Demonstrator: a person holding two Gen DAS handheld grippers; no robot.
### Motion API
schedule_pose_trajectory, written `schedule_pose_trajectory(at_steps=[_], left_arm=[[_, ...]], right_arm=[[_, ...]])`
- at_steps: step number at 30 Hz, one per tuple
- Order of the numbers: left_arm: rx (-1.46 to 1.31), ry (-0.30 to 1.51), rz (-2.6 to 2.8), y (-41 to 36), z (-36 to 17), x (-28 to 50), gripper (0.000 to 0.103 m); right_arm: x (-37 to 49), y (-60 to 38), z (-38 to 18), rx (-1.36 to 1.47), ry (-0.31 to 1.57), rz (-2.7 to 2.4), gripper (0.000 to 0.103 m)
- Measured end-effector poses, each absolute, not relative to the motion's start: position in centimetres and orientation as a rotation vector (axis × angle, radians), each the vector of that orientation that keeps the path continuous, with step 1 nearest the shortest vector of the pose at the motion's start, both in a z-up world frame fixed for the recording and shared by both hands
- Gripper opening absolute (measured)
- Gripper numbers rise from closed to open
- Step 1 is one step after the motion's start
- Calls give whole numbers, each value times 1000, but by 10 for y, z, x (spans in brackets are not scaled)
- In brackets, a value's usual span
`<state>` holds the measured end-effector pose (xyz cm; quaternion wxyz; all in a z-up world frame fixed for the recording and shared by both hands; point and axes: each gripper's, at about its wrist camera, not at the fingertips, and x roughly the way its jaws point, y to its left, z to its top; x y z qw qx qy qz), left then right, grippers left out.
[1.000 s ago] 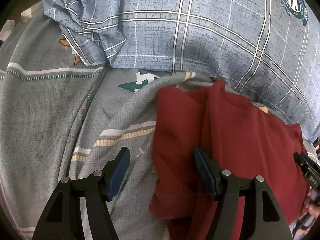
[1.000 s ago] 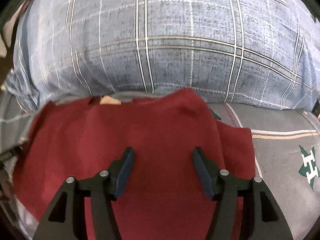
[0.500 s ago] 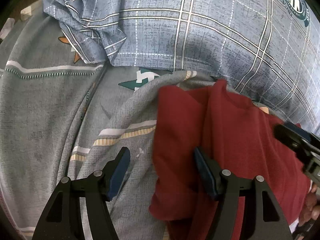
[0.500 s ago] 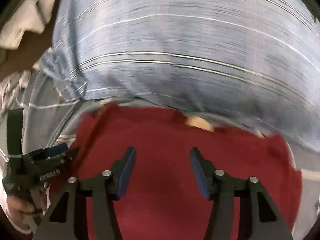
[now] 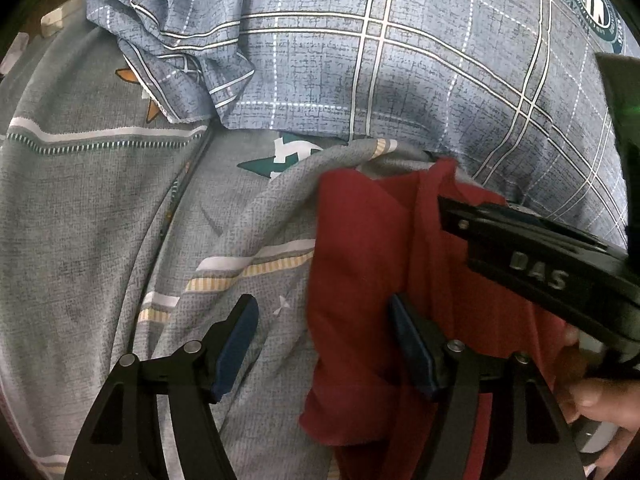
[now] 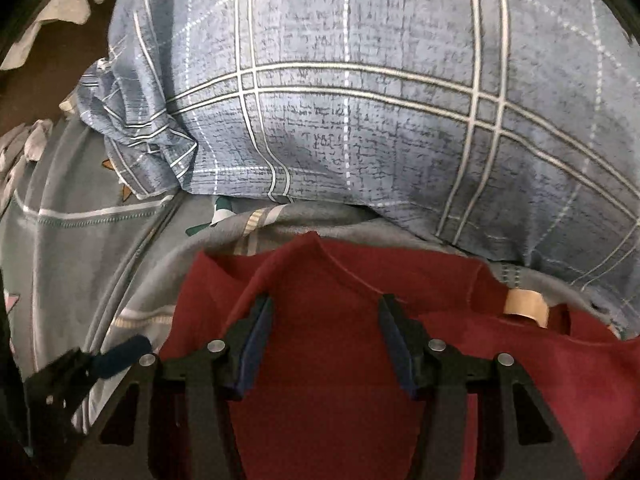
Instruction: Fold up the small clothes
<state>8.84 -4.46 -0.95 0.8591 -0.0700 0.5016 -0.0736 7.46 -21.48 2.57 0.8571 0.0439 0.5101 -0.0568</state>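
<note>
- Fingers of left gripper (image 5: pixel 320 344) opening, straddling red garment's (image 5: pixel 360 280) left edge on the bed (image 5: pixel 80 208).
- Fingers of right gripper (image 6: pixel 326 344) parted, empty over it.
- Pinch edges squarely.

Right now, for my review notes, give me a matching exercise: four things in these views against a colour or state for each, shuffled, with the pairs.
Things:
1. garment
2. pillow
3. bed sheet
4. left tool

Colour or state:
A. grey, with pale stripes
B. dark red, partly folded
C. open, straddling the red cloth's left edge
D. blue plaid

Pairs: 1-B, 2-D, 3-A, 4-C
</note>
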Motion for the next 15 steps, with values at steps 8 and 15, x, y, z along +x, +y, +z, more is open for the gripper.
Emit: schedule_pose_trajectory(at_steps=[8,15], left_arm=[[-154,1058,-148,-44,-11,90,68],[-199,1075,-176,-34,-5,87,68]], right_arm=[[91,-204,7,55,1087,-147,55],[97,-205,4,100,1106,-131,55]])
